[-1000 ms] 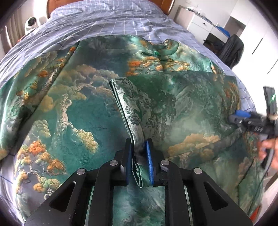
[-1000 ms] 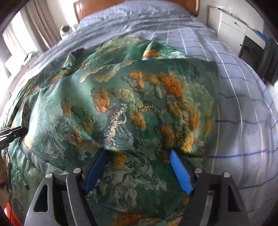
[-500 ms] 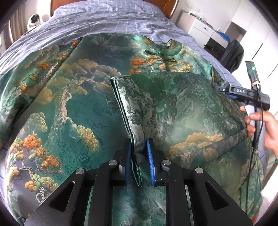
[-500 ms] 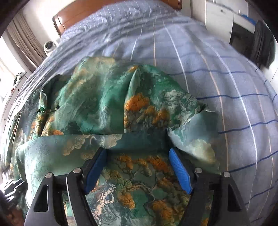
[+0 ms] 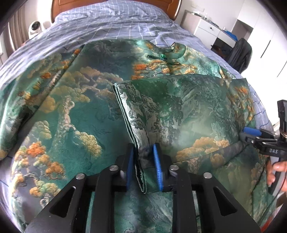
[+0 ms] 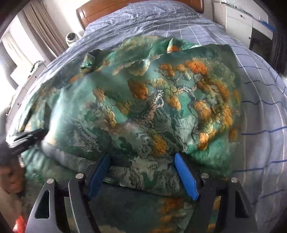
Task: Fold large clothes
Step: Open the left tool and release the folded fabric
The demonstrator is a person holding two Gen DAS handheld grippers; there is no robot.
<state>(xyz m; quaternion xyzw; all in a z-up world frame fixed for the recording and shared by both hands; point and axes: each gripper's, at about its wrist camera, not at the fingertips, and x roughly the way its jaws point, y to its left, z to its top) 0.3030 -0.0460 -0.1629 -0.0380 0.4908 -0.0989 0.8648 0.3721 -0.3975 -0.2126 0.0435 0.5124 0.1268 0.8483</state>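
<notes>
A large green silk garment (image 5: 75, 114) with orange pine trees lies spread on the bed, its collar (image 5: 172, 52) at the far side. One panel is folded over the middle, and its doubled edge (image 5: 125, 114) runs down to my left gripper (image 5: 143, 166). That gripper's jaws are opening; the edge stands between the blue pads with gaps on both sides. My right gripper (image 6: 142, 172) is open wide just above the folded panel's (image 6: 161, 107) near hem. It also shows at the right of the left wrist view, the right gripper (image 5: 251, 132) held by a hand (image 5: 276, 170).
The bed has a blue checked sheet (image 5: 125, 23) and a wooden headboard (image 6: 111, 10). A white round camera (image 5: 35, 27) stands at the far left. White cabinets (image 5: 209, 30) and a dark chair (image 5: 240, 53) stand beyond the bed's right side.
My left gripper's pads have parted from the fold edge they were pinching. The right gripper swung toward the head of the bed and came back to the folded panel's near hem.
</notes>
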